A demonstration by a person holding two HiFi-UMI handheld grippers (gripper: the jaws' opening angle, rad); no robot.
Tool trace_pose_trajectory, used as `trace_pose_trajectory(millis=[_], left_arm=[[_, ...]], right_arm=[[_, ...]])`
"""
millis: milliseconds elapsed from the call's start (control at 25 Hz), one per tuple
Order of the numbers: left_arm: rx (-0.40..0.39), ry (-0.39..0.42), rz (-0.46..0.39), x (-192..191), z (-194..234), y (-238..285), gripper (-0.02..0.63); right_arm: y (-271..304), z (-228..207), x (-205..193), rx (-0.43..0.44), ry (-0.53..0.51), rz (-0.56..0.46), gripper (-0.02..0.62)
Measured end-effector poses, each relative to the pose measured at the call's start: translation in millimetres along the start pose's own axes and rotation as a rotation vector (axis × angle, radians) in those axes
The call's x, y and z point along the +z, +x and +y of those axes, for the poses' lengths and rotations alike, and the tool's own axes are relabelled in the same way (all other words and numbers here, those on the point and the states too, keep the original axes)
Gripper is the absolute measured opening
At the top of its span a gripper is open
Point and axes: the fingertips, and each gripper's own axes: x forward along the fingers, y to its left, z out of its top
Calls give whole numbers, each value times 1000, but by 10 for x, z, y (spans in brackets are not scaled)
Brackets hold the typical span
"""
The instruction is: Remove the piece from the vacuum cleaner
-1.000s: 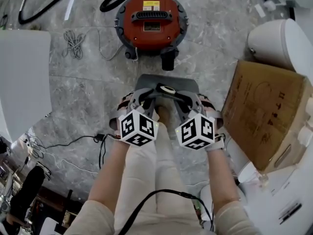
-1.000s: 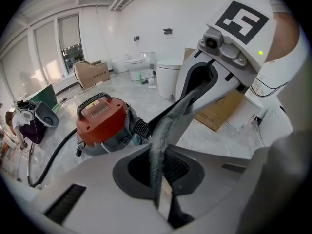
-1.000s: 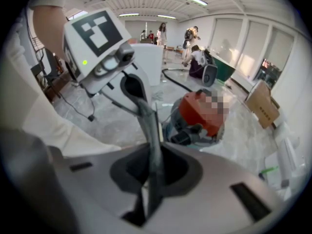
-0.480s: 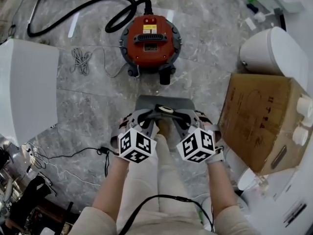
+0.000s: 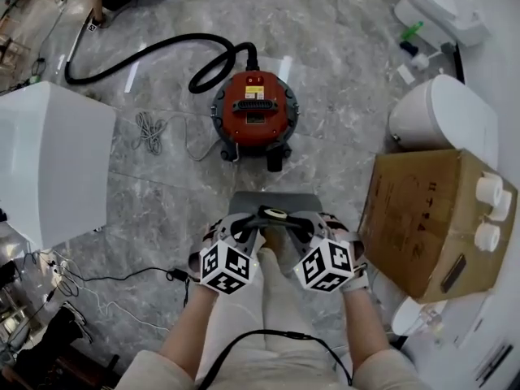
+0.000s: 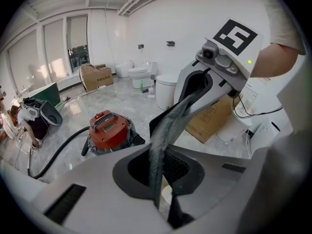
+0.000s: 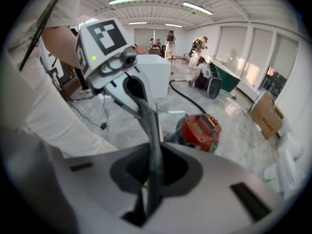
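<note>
Left tool [image 5: 246,224] and right tool [image 5: 304,224] seemingly clamp piece [image 5: 275,201] between them

The right gripper [image 7: 146,211] had its jaws closed on the thin edge of a grey piece [image 7: 152,135], whose far end the left gripper [image 7: 132,89] clamped. Beyond, on the marble floor [image 7: 239,130], stood the red vacuum cleaner [image 7: 201,129], its black hose [image 7: 183,95] trailing away, with a cardboard box [image 7: 267,115] at right.

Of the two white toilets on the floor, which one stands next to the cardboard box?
The toilet at the right edge, just beyond the cardboard box. The other toilet stands far off from the box, in the top right corner.
</note>
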Motion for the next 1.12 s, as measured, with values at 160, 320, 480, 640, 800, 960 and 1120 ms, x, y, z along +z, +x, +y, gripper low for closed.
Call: trace_pose_trajectory(millis=[160, 320, 480, 640, 800, 960, 1120], left_arm=[[-13, -7, -15, 129, -4, -206, 35], [-28, 7, -17, 234, -31, -360, 34], [-28, 15, -26, 364, -48, -503, 35], [-35, 11, -38, 465, -67, -656, 34], [-44, -3, -48, 530, -85, -812, 34], [-37, 5, -61, 614, -58, -950, 34], [-39, 3, -71, 675, -36, -1081, 34]], right_arm=[[-212, -6, 170, 18, -13, -10, 38], [-379, -10, 278, 27, -40, -18, 38], [-537, -11, 352, 32, -18, -35, 38], [-690, 10, 448, 43, -7, -47, 37], [-815, 25, 547, 60, -3, -59, 37], [-924, 19, 649, 63, -14, -65, 37], [-1019, 18, 754, 59, -28, -68, 37]])
